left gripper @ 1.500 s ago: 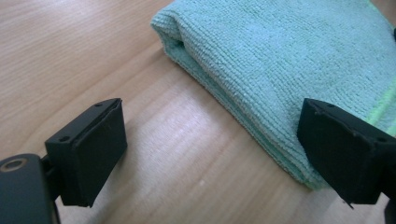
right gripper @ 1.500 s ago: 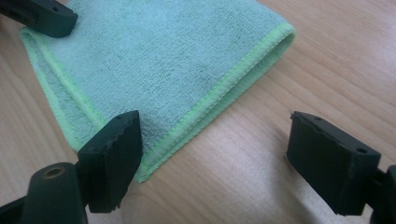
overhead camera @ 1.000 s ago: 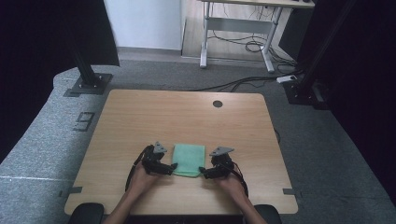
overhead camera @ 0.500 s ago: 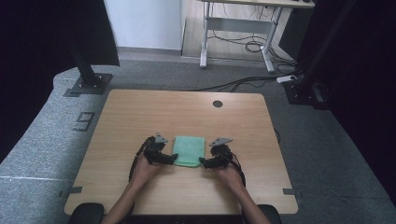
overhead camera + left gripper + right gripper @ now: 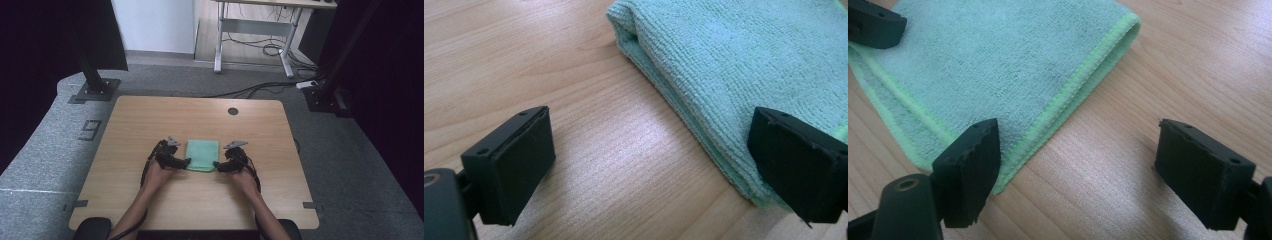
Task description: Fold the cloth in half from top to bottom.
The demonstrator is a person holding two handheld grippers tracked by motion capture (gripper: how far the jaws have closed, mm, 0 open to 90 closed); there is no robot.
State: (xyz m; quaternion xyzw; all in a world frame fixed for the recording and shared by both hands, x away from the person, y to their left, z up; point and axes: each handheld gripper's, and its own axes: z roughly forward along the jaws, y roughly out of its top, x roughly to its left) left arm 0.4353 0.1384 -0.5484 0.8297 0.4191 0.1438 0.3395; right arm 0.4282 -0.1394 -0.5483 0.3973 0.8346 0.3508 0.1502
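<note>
A folded green cloth (image 5: pixel 202 155) lies flat on the wooden table (image 5: pixel 150 115), a little nearer than its middle. My left gripper (image 5: pixel 186 163) is at the cloth's near left corner and my right gripper (image 5: pixel 217 165) at its near right corner. In the left gripper view the left gripper (image 5: pixel 654 170) is open, one jaw over bare wood and the other over the corner of the cloth (image 5: pixel 744 65). The right gripper (image 5: pixel 1085 172) is also open, one jaw over the green-hemmed corner of the cloth (image 5: pixel 998 65) and the other over wood.
A round cable hole (image 5: pixel 233 111) sits near the table's far edge. Black stand bases (image 5: pixel 92 90) rest on the grey floor beyond the table, with a desk frame (image 5: pixel 250 30) and cables behind. Bare wood surrounds the cloth.
Both hands have moved away from the person across the table. The cloth now lies farther from the near edge too, with the grippers still at its near corners.
</note>
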